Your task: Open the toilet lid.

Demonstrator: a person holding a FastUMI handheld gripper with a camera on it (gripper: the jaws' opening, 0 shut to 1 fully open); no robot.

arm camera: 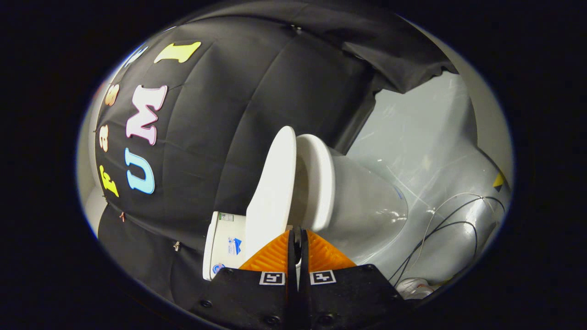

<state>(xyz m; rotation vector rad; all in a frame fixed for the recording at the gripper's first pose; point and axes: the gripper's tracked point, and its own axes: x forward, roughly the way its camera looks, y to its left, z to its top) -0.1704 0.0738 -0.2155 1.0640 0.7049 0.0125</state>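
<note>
The white toilet lid (271, 192) stands raised off the white seat (321, 183), with a wedge-shaped gap between them that narrows toward my fingers. The view is rolled, so the bowl (367, 211) and the floor lie to the right of the lid. My gripper (297, 233) is shut, its fingers pressed almost together across the lid's near edge, where lid and seat converge. A thin white sliver shows between the fingers. The fingers hide the lid's nearest part.
The white tank (224, 250) with small stickers sits just left of my fingers. Black booth cloth (220, 114) hangs behind the toilet. Thin cables (440, 229) run over the glossy grey floor (412, 137) beyond the bowl.
</note>
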